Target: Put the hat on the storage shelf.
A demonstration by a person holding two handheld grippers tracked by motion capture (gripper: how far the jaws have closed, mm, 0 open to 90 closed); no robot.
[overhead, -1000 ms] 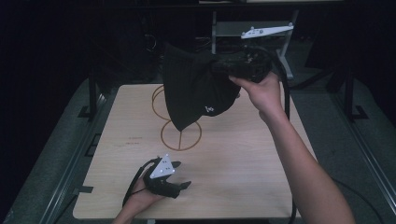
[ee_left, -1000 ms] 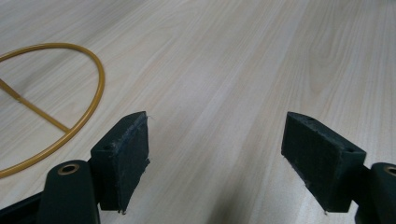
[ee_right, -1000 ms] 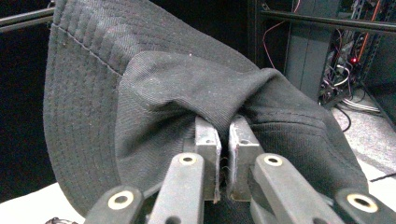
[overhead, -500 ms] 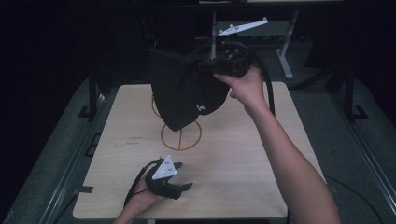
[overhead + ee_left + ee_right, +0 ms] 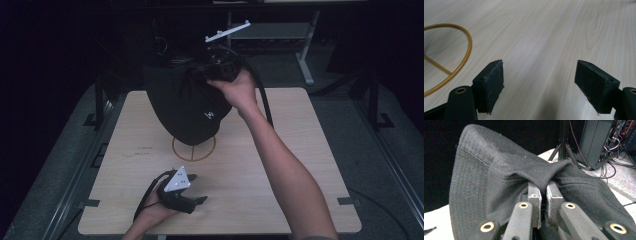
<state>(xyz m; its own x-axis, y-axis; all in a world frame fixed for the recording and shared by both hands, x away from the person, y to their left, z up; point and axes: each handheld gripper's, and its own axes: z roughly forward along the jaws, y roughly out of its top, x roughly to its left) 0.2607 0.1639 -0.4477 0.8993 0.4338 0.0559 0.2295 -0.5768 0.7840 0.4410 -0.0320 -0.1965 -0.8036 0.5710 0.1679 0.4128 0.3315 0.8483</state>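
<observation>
Fingers (image 5: 534, 195) of the right gripper (image 5: 220, 67) are clamped on a fold of the black bucket hat (image 5: 187, 107), which hangs above the far half of the worktop (image 5: 300, 165), over the yellow ring mark (image 5: 194, 148). Left gripper (image 5: 180, 192) rests near the worktop's front edge, its fingers (image 5: 490, 85) spread wide with only bare wood between them.

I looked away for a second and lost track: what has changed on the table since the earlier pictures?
The right hand-held gripper, still shut on the black bucket hat, has carried it leftward across the far side of the wooden table, so the hat now hangs over the yellow ring mark. The left hand-held gripper has stayed near the front edge, jaws open.
</observation>
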